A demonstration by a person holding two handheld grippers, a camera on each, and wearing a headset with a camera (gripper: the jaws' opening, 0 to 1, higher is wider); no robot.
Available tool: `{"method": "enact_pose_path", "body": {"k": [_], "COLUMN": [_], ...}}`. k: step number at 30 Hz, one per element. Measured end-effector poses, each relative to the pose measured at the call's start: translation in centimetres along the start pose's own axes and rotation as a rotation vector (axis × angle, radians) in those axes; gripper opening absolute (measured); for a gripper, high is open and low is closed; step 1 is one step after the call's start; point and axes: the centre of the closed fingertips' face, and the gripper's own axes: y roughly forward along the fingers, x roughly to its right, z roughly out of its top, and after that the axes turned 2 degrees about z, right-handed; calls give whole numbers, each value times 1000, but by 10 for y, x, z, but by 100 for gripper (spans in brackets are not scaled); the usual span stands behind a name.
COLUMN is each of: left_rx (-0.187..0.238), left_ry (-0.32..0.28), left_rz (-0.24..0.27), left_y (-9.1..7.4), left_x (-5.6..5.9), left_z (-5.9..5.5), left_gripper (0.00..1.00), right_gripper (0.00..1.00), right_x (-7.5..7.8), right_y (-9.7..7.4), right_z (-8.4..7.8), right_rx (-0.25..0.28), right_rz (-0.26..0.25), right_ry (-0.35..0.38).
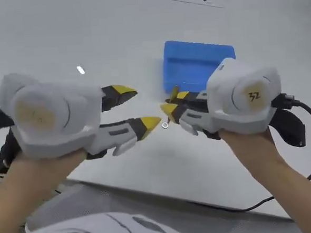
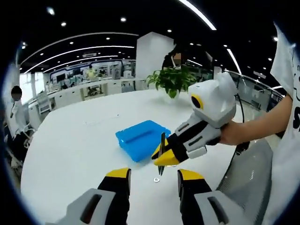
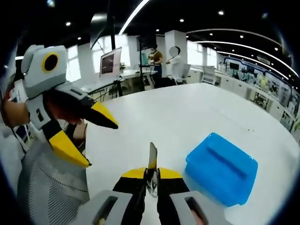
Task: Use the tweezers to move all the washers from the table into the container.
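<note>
fingers of right gripper pinch tweezers near washer and container.

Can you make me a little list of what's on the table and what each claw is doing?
table: white table
container: blue container, on the table beyond both grippers
washer: one small washer, lying on the table outside the container
left gripper: left gripper, jaws apart, holding nothing
right gripper: right gripper, jaws closed on the tweezers
tweezers: tweezers, thin and metal, tips pointing down close to the washer
</note>
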Motion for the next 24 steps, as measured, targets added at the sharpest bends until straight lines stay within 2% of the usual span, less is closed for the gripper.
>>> {"method": "enact_pose_path", "body": {"k": [1, 3, 5, 6, 9, 11, 13, 16, 18, 24], "left_rx": [-3, -30, -33, -27, -6, -11, 7, 14, -9, -34], "left_ry": [-41, -90, -80, -72, -63, -70, -54, -59, -52, -10], "left_rz": [54, 99, 164, 223, 313, 322, 342, 330, 320, 315], "left_y": [-3, -6, -8, -10, -12, -10, -12, -10, -8, -5], "left_x": [-6, -11, -20, -28, -40, -44, -49, -48, -47, -46], "left_z": [-7, -21, -26, -29, -32, -37, -34, -35, -38, -44], "left_gripper": [46, 56, 67, 74, 83, 85, 85, 86, 86, 85], "right_gripper": [4, 4, 4, 4, 4, 4, 4, 4, 4, 4], "right_x": [3, 9, 12, 13, 14, 14, 11, 12, 12, 14], "right_y": [1, 6, 10, 11, 17, 20, 22, 24, 24, 25], "right_z": [0, -3, -5, -6, -11, -15, -18, -23, -21, -21], "right_rx": [5, 0, -4, -2, -17, -27, -32, -35, -22, -7], "right_rz": [-4, -7, -9, -13, -13, -15, -15, -23, -30, -45], "right_ry": [9, 29, 35, 36, 39, 34, 38, 38, 53, 43]}}
